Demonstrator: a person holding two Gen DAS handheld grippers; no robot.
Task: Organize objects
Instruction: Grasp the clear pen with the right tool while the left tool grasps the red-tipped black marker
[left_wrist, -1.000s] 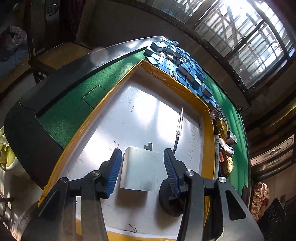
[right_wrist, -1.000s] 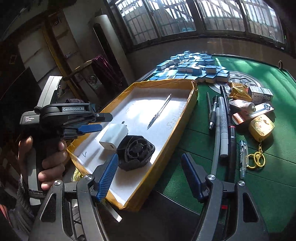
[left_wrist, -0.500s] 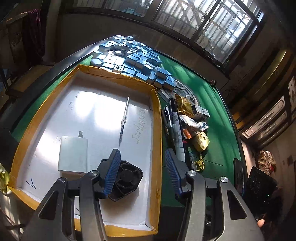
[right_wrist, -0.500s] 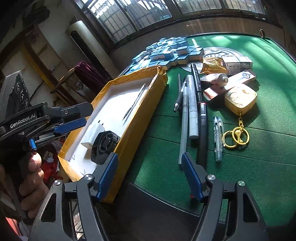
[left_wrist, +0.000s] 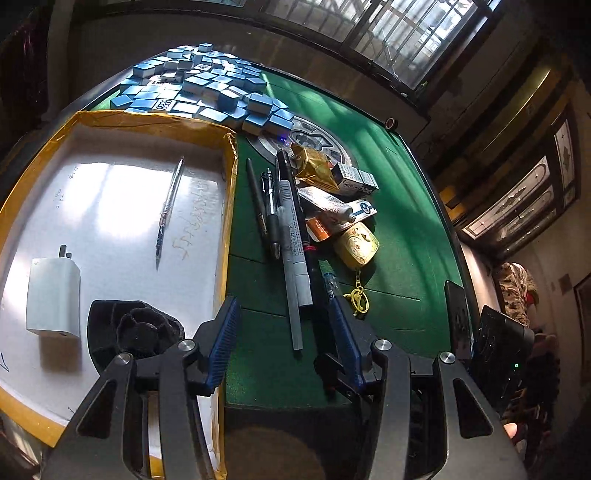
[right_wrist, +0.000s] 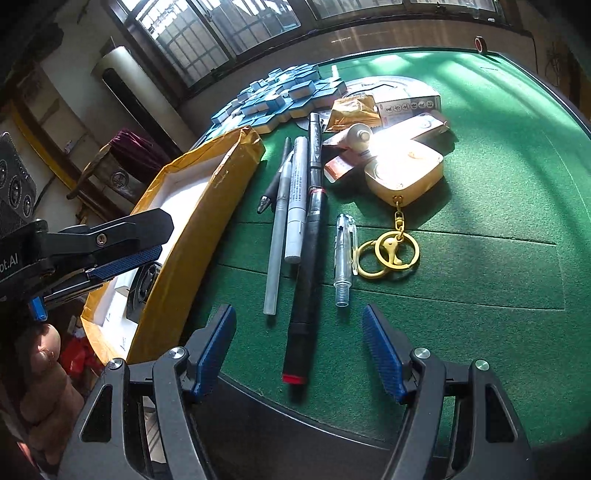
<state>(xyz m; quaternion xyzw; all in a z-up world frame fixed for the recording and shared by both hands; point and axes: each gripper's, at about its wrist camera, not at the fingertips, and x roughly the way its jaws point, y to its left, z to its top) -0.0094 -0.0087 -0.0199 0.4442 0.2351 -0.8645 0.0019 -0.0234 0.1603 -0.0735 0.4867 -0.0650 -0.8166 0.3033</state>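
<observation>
Hovering over the green table (right_wrist: 498, 192), right gripper (right_wrist: 299, 349) open and empty above a black marker (right_wrist: 308, 254); left gripper (left_wrist: 282, 341) likewise open at the box (left_wrist: 226, 236) wall; charger (left_wrist: 53, 297), fan (left_wrist: 129, 332) and pen (left_wrist: 170, 206) lie inside the box; farther off, tiles (left_wrist: 207, 88)

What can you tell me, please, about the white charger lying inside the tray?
The white charger is a smooth, glossy plastic block with rounded edges and two dark metal prongs at its far end. It lies flat on the white floor of the yellow-rimmed tray, near the left wall, prongs pointing away from the camera. The black fan sits close to its right, apparently not touching. Neither gripper holds it. In the right wrist view it is almost hidden.
</observation>
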